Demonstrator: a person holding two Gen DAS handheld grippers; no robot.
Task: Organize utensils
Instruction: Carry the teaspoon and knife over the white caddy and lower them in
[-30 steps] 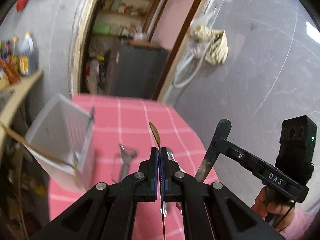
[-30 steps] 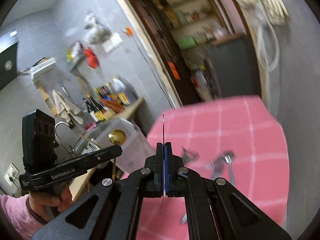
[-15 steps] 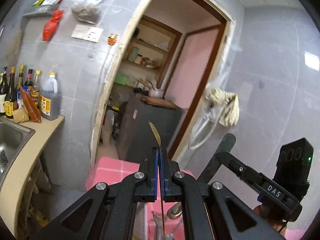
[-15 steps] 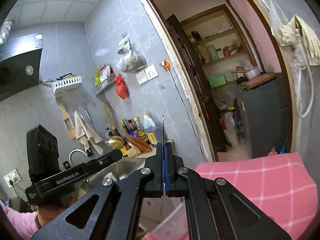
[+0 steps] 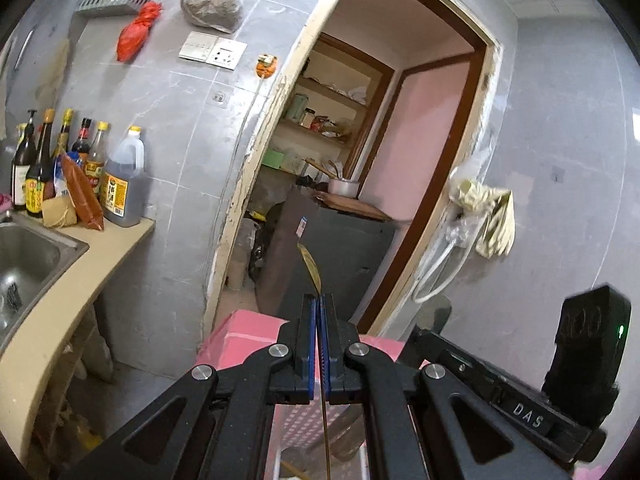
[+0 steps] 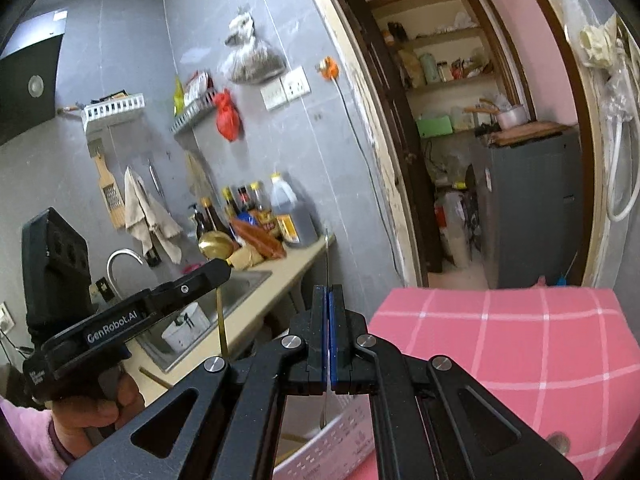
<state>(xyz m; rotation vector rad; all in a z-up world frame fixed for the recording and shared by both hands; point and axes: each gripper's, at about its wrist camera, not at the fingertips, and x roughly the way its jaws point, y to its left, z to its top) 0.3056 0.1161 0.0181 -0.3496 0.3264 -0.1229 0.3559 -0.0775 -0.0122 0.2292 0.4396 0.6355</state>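
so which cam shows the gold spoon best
The right wrist view: the gold spoon shows its round bowl face-on and its handle hanging below the left tongs. The left wrist view shows the spoon only edge-on, a thin sliver.

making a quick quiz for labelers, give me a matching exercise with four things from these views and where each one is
Things:
1. gold spoon
2. thin silver utensil
3. white basket
4. red bag

Places:
a. clamped in the right claw
b. hanging on the grey tiled wall
c. clamped in the left claw
d. low in the view, under the right claw

Pairs: 1-c, 2-a, 3-d, 4-b
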